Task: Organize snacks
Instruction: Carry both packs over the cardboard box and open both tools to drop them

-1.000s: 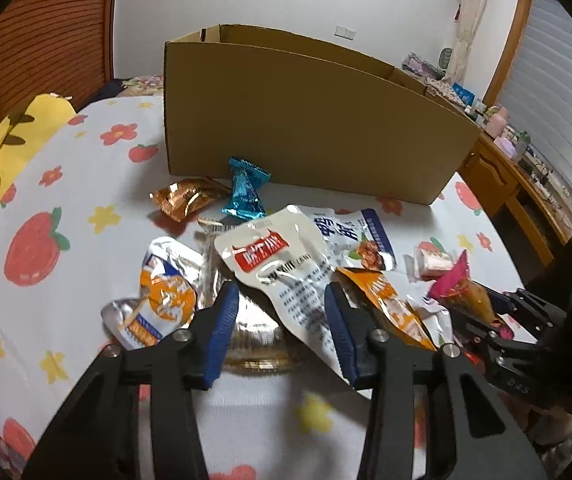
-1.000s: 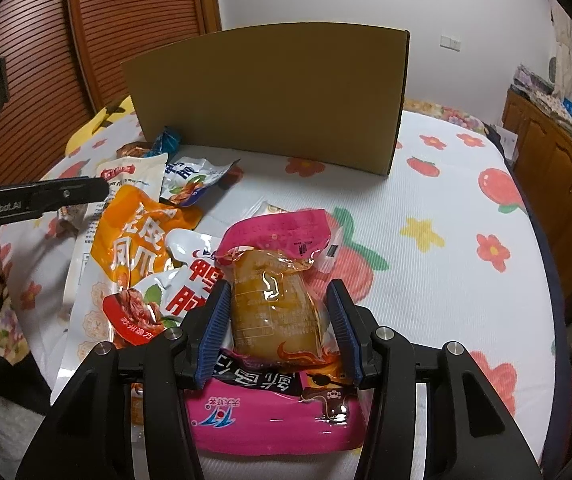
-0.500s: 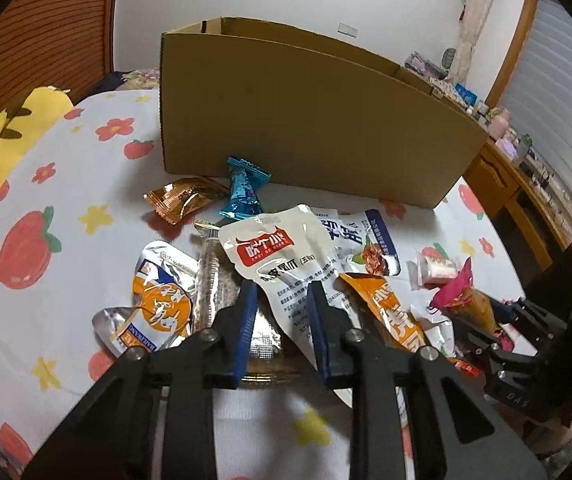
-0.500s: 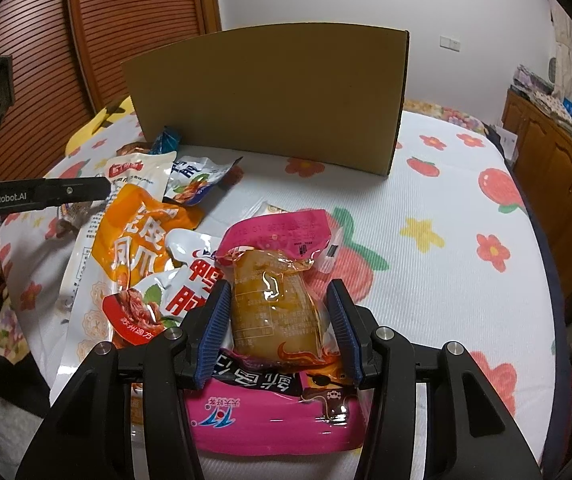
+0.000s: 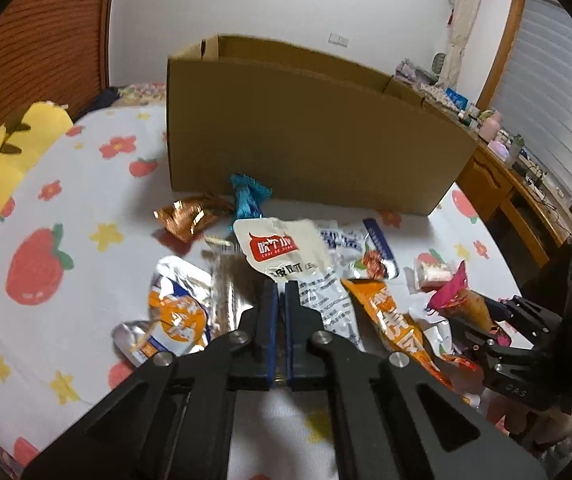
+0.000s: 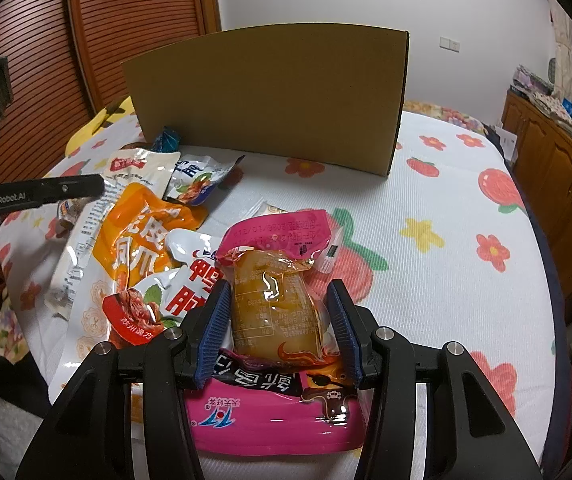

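We read "GenRobot.AI" in pale letters on the black arm of the left gripper (image 6: 38,196) at the left edge of the right wrist view. On the right gripper (image 5: 497,344) as seen from the left wrist, the body carries "DAS". The white pouch (image 5: 286,256) has a red badge with white Chinese characters over small Latin letters (too small to make out). The orange packet (image 6: 142,236), the pink packet (image 6: 270,416) and the red-and-white pouch (image 6: 190,284) bear large Chinese characters.

Crinkled snack packets lie scattered near a tall cardboard box (image 5: 317,136): a white pouch (image 5: 286,256), an orange packet (image 6: 142,236), a blue candy (image 5: 248,196) and a pink-topped one (image 6: 278,280).
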A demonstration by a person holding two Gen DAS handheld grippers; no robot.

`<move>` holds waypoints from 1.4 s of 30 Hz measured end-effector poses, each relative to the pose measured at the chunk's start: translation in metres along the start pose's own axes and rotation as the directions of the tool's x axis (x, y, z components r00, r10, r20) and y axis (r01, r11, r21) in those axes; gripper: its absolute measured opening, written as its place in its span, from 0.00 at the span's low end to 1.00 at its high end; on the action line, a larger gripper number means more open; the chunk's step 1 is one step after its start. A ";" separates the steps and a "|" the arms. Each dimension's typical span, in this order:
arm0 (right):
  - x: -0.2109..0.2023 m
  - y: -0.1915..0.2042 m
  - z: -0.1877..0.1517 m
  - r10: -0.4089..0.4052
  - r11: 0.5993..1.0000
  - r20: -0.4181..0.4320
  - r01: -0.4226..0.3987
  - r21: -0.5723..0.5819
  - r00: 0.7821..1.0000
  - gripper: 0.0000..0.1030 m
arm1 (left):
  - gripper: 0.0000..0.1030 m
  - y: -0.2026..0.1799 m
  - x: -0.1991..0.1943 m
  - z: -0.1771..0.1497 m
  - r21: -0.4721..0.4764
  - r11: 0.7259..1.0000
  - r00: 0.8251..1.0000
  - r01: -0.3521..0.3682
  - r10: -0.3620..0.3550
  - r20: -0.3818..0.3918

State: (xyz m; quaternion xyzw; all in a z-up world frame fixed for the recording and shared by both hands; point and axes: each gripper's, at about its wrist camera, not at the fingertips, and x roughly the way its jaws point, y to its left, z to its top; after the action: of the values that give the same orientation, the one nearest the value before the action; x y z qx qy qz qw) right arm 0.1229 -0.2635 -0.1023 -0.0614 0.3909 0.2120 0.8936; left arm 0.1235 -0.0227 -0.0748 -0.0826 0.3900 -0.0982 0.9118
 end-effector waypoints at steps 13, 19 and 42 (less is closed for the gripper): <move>-0.002 0.003 0.001 -0.016 1.000 0.012 0.016 -0.007 1.000 0.40 | 0.00 -0.013 -0.032 0.010 0.113 0.994 0.996 0.008 -0.019 0.091; -0.006 0.004 0.002 -0.034 0.999 0.023 0.034 -0.002 0.999 0.39 | 0.00 -0.018 -0.050 0.015 0.153 0.988 0.989 0.008 -0.030 0.145; -0.067 0.020 0.048 -0.056 0.997 0.193 0.065 -0.041 0.980 0.39 | 0.00 -0.045 -0.106 0.062 0.264 0.964 0.953 0.009 -0.088 0.290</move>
State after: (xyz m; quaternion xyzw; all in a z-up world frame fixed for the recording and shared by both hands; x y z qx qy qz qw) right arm 0.1057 -0.2543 -0.0193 -0.0736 0.2960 0.1987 0.9314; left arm 0.0919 -0.0353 0.0514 0.0141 0.2288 -0.1574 0.9606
